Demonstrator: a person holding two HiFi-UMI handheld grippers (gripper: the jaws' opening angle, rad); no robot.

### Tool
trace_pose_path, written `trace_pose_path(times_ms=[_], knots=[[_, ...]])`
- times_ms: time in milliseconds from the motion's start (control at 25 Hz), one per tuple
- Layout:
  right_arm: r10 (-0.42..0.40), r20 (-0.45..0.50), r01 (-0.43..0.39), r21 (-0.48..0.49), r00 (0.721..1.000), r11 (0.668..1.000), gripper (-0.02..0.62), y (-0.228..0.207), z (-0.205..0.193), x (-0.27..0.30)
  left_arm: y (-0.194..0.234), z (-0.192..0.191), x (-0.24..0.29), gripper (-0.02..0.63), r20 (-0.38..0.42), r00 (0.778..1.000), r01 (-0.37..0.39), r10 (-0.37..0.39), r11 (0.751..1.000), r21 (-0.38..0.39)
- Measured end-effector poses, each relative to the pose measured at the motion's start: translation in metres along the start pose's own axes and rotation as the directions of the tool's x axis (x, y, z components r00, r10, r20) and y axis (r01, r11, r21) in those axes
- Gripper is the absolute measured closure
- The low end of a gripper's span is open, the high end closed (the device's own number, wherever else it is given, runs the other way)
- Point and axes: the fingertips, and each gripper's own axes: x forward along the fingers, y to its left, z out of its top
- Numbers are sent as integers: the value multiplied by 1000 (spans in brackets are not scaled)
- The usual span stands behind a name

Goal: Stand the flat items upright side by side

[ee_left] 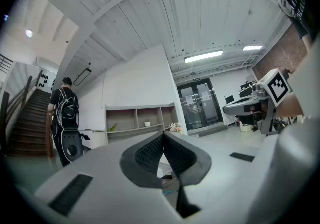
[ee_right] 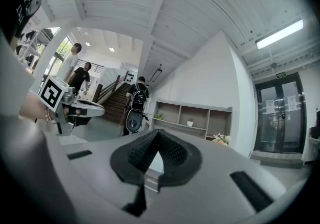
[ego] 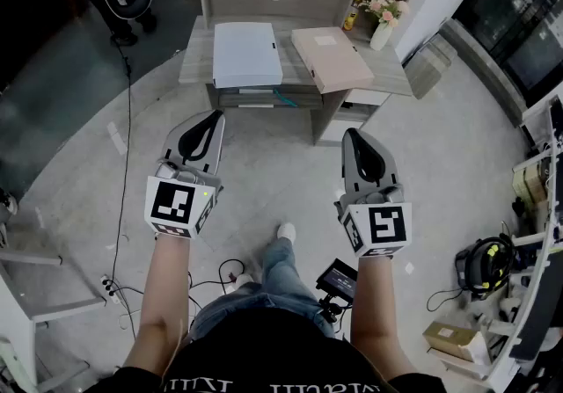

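**Step in hand: approach.** Neither item is handled yet. The person stands on the open floor, well apart from the surface (ego: 195, 64), and holds both grippers out ahead, roughly level and pointing toward it.

**Location of the task items.** Two flat file boxes lie on the surface, broad face up, next to each other with a gap between them.
- The white box (ego: 246, 54) lies on the left half, square to the front edge.
- The beige box (ego: 332, 58) lies on the right half, turned slightly askew.
- Neither box stands upright.
- A vase of flowers (ego: 384, 18) stands at the far right corner, near the beige box.

**Jaw state.**
- Left gripper (ego: 216, 116): the jaws are fully together, with the ribbed pads meeting at the tips. Nothing is between them and they touch nothing.
- Right gripper (ego: 349, 132): the same. The jaws are pressed together, empty and clear of every object.

**Next move (judgement).**
1. The person probably needs to step closer until both boxes are within reach.
2. The jaws have to part wide enough to take the thickness of a box edge.
3. A sound method is likely to be a grip on one long edge of a box, followed by tipping it up onto the opposite edge. The other gripper steadies it.
4. The second box then goes up beside the first.
5. Movements at the beige box call for care because the vase is close by.
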Motion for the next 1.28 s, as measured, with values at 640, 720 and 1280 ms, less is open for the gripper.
trace_pose_path(times_ms=[640, 720, 1280], knots=[[-42, 10, 42, 66, 999, 997, 580, 43, 16, -59, -6, 15, -77, 595, 32, 999, -32, 32, 999, -28], [-31, 4, 30, 122, 1000, 992, 562, 38, 15, -56, -5, 17, -76, 595, 37, 999, -37, 38, 999, -26], [-43, -93, 57, 156, 995, 986, 214, -38, -15, 31, 25, 8, 13, 595, 27, 994, -110, 110, 994, -20]])
